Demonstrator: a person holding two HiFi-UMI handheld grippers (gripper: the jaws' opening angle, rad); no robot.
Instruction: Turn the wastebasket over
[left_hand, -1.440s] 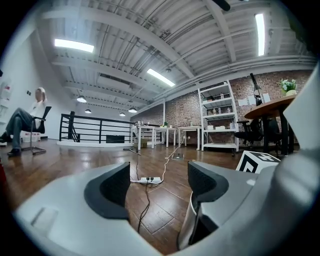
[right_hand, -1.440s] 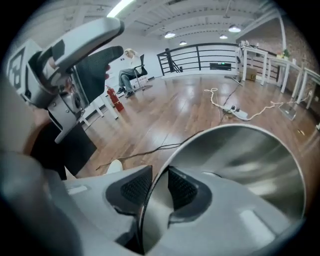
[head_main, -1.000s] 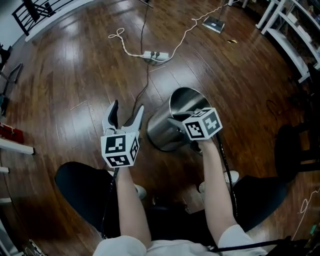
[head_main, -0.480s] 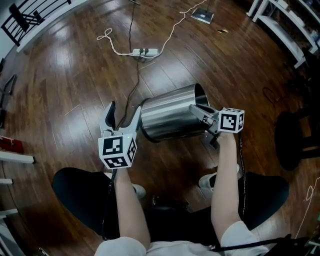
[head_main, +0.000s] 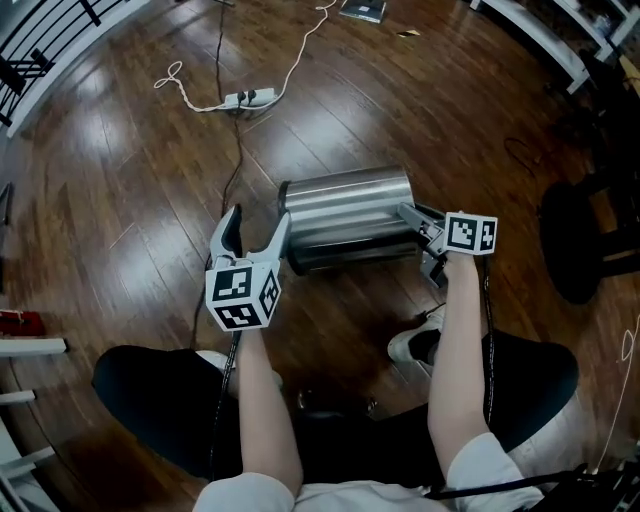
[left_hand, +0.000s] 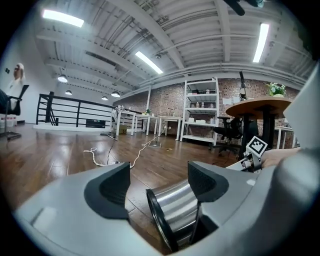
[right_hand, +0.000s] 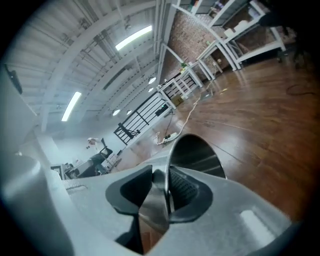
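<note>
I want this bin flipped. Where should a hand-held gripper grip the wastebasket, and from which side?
Probably the thin rim of its open mouth, from the right end in the head view: the wastebasket lies on its side, its round body too wide for jaws. The right hand-held gripper straddles that rim, jaws opening.

The wastebasket (head_main: 350, 212) lies sideways on the floor (head_main: 130, 150). The right gripper (head_main: 412, 216) is at its 3 o'clock, jaws opening around the rim. The left gripper (head_main: 258, 220) gapes at 8 o'clock.

Wastebasket (head_main: 350, 200) sideways on floor (head_main: 120, 180), left claw (head_main: 258, 216) beside base, right claw (head_main: 408, 212) opening astride rim, power strip (head_main: 250, 97) behind
</note>
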